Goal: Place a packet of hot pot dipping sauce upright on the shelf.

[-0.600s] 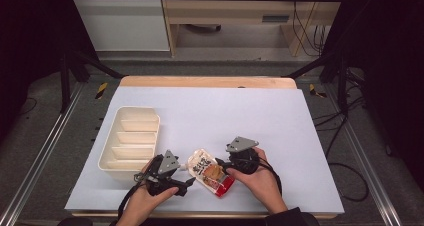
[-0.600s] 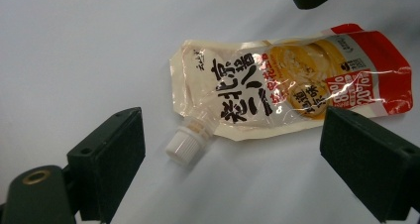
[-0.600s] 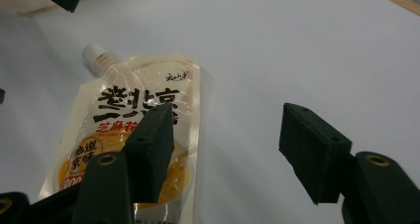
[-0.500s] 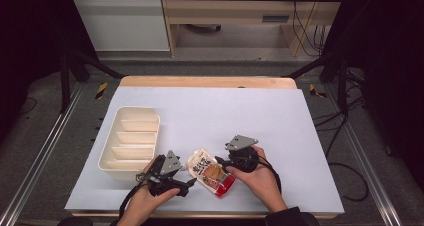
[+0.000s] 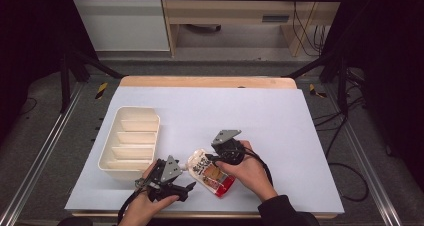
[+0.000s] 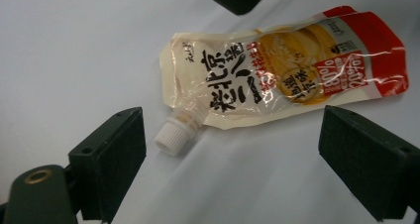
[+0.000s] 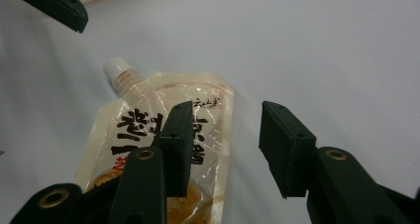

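A spouted food pouch point(image 5: 211, 172) lies flat on the white table point(image 5: 240, 111), cream at the top and red at the bottom, with black characters and a white screw cap point(image 6: 171, 135). My left gripper point(image 5: 189, 187) lies low just left of it, jaws wide open, and the cap sits a little ahead between them, untouched. My right gripper point(image 5: 209, 158) comes from the right over the pouch's point(image 7: 148, 144) upper corner. Its jaws stand partly open: one hovers over the pouch, the other over bare table, and the pouch's edge lies between them.
A cream divided tray point(image 5: 109, 138) stands at the left of the table, close behind my left hand. The table's front edge is right under both forearms. White table surface stretches behind and to the right of the pouch.
My right gripper has edged slightly left over the pouch's top. The left gripper and the pouch have kept still.
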Demonstrator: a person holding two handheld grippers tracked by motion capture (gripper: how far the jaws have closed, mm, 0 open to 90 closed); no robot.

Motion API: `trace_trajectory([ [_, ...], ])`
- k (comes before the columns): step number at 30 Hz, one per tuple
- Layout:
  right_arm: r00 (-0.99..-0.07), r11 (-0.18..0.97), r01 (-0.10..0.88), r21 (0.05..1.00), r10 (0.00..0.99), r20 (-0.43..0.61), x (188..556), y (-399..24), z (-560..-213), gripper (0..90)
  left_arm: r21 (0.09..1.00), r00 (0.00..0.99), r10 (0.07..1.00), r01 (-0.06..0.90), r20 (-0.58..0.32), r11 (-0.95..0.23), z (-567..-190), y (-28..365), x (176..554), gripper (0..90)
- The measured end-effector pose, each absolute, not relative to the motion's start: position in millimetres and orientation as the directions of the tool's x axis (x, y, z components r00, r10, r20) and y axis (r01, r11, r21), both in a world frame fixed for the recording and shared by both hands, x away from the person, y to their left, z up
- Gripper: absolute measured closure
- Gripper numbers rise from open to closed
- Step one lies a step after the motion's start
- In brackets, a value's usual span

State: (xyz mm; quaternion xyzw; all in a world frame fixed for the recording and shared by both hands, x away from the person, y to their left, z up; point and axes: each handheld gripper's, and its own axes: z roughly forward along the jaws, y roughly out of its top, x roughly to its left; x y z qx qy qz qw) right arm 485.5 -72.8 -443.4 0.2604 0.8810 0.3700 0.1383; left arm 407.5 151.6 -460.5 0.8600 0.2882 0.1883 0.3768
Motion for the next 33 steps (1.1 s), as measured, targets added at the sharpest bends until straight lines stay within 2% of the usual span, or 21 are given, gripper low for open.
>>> trace_trajectory([
  [5,-0.840,0.609,0.365,0.704,0.542,-0.033,493.5,-65.0,-448.8,53.1,0.753,0.755,0.650,0.376,0.089,-0.540,-463.9,153.8,409.5,11.6],
  [10,-0.858,0.626,0.382,0.680,0.514,0.008,509.8,-51.5,-448.7,43.8,0.757,0.758,0.648,0.378,0.078,-0.533,-462.2,153.9,410.2,11.9],
  [18,-0.876,0.659,0.402,0.635,0.478,0.058,524.4,-35.1,-460.5,37.9,0.753,0.760,0.645,0.378,0.080,-0.538,-461.5,154.9,413.1,12.0],
  [24,-0.878,0.668,0.402,0.626,0.474,0.059,529.4,-31.7,-464.3,42.5,0.752,0.763,0.642,0.377,0.079,-0.541,-461.5,155.8,412.7,12.2],
  [33,-0.902,0.709,0.355,0.610,0.431,0.023,523.4,-31.6,-462.3,56.2,0.746,0.769,0.634,0.377,0.078,-0.549,-460.9,158.3,415.6,12.6],
])
